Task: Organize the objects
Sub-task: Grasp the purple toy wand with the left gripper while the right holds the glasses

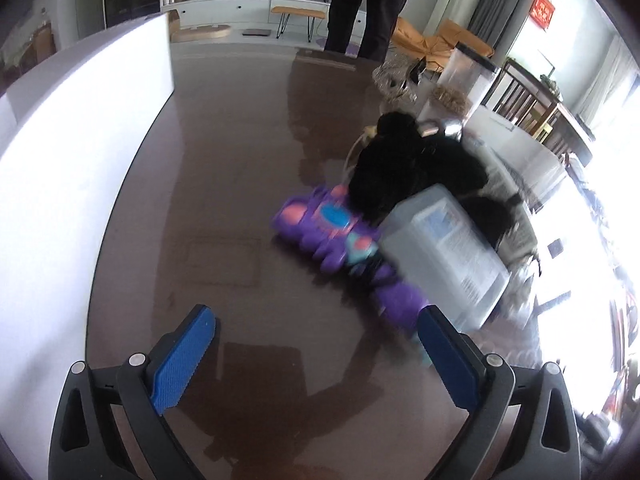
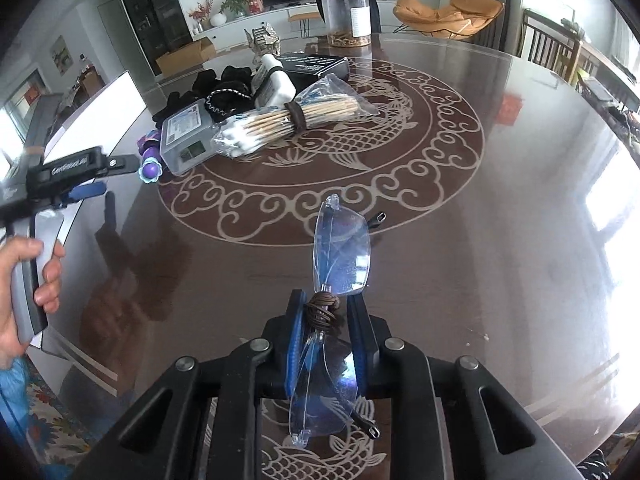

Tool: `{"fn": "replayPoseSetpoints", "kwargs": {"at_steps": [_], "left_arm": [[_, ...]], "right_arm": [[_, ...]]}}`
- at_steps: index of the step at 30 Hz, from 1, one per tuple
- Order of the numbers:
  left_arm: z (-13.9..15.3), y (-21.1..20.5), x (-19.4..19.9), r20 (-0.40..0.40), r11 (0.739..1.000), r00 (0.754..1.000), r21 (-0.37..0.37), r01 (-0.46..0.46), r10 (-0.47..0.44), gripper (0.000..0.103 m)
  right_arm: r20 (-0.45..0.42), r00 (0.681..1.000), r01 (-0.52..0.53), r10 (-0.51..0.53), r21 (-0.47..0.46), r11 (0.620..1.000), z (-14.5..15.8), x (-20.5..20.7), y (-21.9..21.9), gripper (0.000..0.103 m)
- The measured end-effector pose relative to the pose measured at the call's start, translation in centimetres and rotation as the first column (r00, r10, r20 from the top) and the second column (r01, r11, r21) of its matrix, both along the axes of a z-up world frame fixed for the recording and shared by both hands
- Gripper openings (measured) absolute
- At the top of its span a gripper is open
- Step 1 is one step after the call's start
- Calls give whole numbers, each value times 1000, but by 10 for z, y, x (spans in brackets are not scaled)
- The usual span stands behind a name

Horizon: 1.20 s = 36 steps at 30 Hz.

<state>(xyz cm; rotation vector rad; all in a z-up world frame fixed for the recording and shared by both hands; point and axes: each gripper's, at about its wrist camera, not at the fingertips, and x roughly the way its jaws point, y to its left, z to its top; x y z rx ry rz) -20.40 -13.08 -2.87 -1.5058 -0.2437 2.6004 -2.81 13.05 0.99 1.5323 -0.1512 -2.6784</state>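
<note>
The right gripper (image 2: 326,312) pinches rimless glasses (image 2: 340,256) at the bridge, their length running straight ahead over the table (image 2: 500,240), toward the pile across it, beside which the left gripper (image 1: 316,344) hangs spread, empty.

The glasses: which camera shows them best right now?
Right wrist view. The glasses fill its centre, clamped at the bridge by the right tongs, one lens sticking out above the table, the other below. The left wrist view shows none of them, only the clutter pile.
</note>
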Motion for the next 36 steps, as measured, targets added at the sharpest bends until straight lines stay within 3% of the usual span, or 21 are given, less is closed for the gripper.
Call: {"fn": "replayPoseSetpoints", "kwargs": {"at_steps": [5, 12, 18, 21, 36], "left_arm": [[17, 0, -18, -29, 989, 998, 136, -57, 61, 103], [-9, -5, -28, 48, 988, 987, -10, -155, 155, 103], [-14, -11, -34, 46, 983, 988, -117, -144, 150, 103], [-19, 0, -43, 55, 972, 990, -207, -115, 129, 103], [-19, 4, -42, -28, 973, 995, -206, -100, 97, 103]], "right_arm": [[-9, 1000, 2, -3, -13, 1000, 3, 10, 3, 22], [-2, 1000, 26, -26, -22, 999, 3, 12, 12, 22], [-4, 1000, 25, -25, -7, 1000, 4, 10, 12, 22], [1, 1000, 31, -31, -5, 1000, 1, 7, 12, 22], [21, 1000, 12, -13, 28, 1000, 0, -2, 9, 24]]}}
